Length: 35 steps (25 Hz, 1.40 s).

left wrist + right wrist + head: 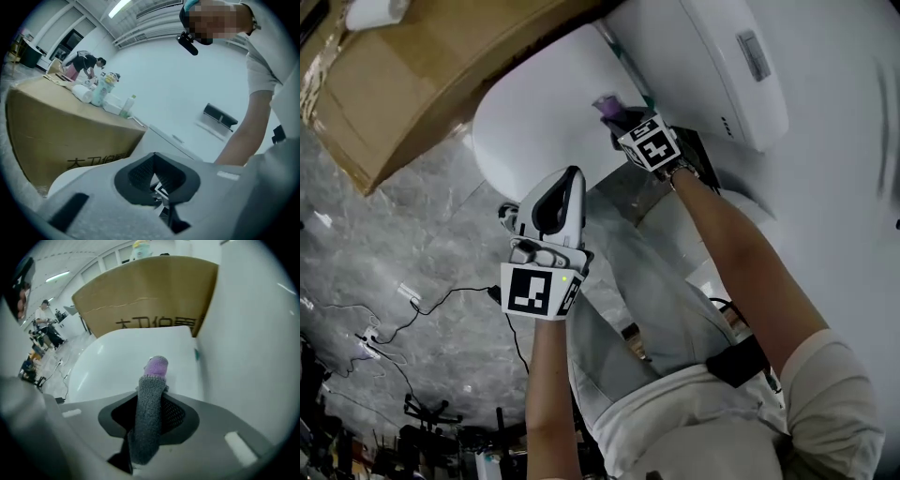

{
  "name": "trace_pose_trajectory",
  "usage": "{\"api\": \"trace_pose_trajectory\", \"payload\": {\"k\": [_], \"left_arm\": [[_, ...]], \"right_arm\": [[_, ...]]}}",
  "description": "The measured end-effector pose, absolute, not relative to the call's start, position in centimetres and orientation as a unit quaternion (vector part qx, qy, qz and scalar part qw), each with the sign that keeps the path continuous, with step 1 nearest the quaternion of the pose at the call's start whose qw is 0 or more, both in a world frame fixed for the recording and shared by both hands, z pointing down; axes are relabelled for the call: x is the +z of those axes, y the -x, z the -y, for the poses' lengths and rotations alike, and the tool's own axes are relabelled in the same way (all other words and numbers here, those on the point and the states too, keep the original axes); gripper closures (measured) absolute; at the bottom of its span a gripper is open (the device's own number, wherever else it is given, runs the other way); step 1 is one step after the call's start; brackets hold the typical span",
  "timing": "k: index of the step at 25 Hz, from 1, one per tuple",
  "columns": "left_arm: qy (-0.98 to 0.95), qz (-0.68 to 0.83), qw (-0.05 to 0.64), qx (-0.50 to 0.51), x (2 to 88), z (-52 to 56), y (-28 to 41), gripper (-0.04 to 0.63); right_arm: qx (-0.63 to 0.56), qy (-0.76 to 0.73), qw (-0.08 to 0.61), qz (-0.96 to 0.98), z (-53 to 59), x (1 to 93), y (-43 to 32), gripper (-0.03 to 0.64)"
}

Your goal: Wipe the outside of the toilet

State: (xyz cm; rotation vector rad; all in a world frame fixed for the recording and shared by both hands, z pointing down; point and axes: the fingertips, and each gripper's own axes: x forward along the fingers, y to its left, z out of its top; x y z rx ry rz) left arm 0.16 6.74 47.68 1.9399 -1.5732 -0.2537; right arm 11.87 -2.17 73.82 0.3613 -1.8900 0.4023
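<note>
the right gripper (150, 401) is clamped on a grey cloth (149, 427) with a purple end, which presses on the closed white lid of the toilet (539, 103) near its hinge. the left gripper (161, 191) hangs apart from the toilet above the marble floor (412, 244), jaws together with nothing between them. a cardboard box (403, 84) stands just beside the toilet.

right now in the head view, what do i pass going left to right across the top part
cardboard box → toilet lid → purple-tipped cloth in the right gripper → toilet tank
</note>
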Motion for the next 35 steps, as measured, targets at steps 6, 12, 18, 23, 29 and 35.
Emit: {"api": "trace_pose_trajectory", "payload": {"k": [6, 12, 18, 23, 29, 35], "left_arm": [[-0.753, 0.570, 0.318, -0.082, 48.5, -5.5, -2.3, 0.591], [-0.745, 0.579, 0.323, -0.077, 49.5, -7.5, -0.2, 0.591], [-0.736, 0.592, 0.321, -0.076, 50.0, -11.6, 4.6, 0.591], [-0.716, 0.611, 0.328, -0.081, 51.1, -16.0, 9.1, 0.591], [-0.710, 0.619, 0.327, -0.076, 51.7, -20.3, 12.9, 0.591], [-0.688, 0.645, 0.321, -0.083, 52.1, -22.2, 16.0, 0.591]], "right_arm": [[0.167, -0.217, 0.545, 0.792, 7.5, 73.1, -15.8, 0.503], [0.185, -0.313, 0.522, 0.771, 5.4, 74.3, -14.8, 0.505], [0.219, -0.325, 0.497, 0.774, -1.3, 75.1, -10.1, 0.503], [0.202, -0.286, 0.504, 0.789, -7.9, 75.6, -5.7, 0.503], [0.203, -0.272, 0.501, 0.796, -13.8, 75.8, -1.9, 0.503], [0.192, -0.221, 0.512, 0.808, -18.1, 76.2, 1.1, 0.502]]}}
